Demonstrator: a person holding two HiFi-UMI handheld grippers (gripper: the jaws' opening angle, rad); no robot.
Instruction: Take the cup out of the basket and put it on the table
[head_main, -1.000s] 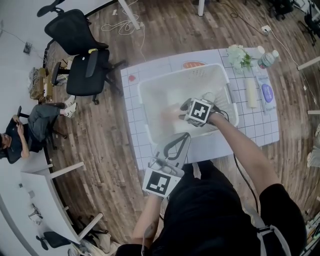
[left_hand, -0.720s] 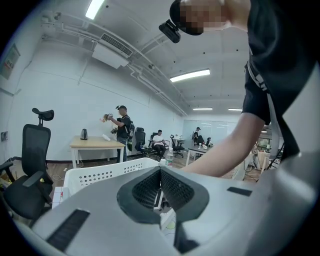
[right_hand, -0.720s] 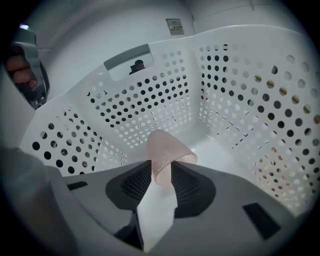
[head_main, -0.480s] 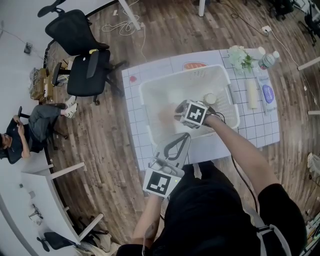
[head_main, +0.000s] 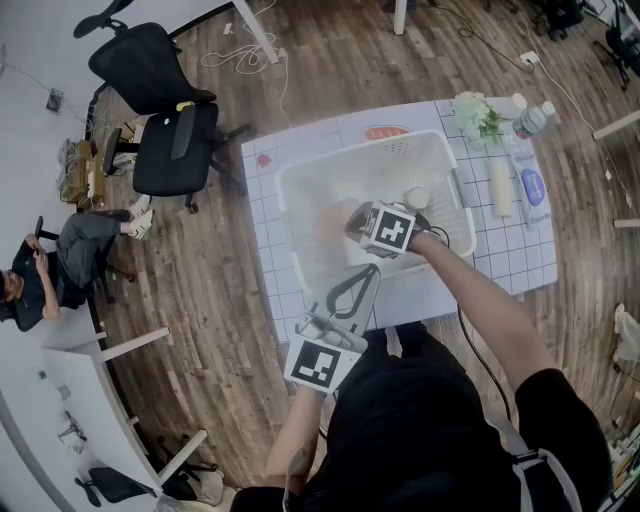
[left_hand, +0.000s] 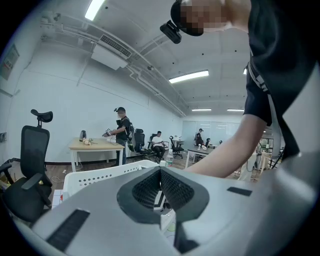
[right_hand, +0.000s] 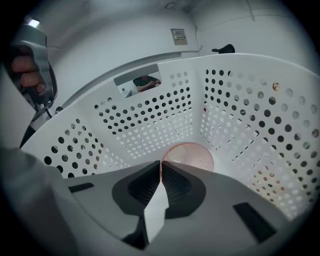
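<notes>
A white perforated basket (head_main: 360, 146) stands on the gridded table (head_main: 520, 262). My right gripper (head_main: 354, 222) reaches down into it, to a pinkish see-through cup (head_main: 333, 222) near the basket's left side. In the right gripper view the cup (right_hand: 194, 156) lies just past the right gripper (right_hand: 160, 167). Its jaws have just been closing and now pinch a thin pale wall, apparently the cup's. My left gripper (head_main: 371, 269) hovers at the basket's near edge. Seen in its own view, the left gripper (left_hand: 160, 172) is shut with nothing in it.
A white round object (head_main: 416, 198) lies in the basket beside my right wrist. Flowers (head_main: 478, 112), a bottle (head_main: 533, 118), a white tube (head_main: 503, 186) and a purple item (head_main: 534, 186) sit on the table's right side. An office chair (head_main: 165, 120) stands to the left.
My right gripper has shifted a little to the left inside the basket, uncovering the white round object. My left gripper has stayed where it was.
</notes>
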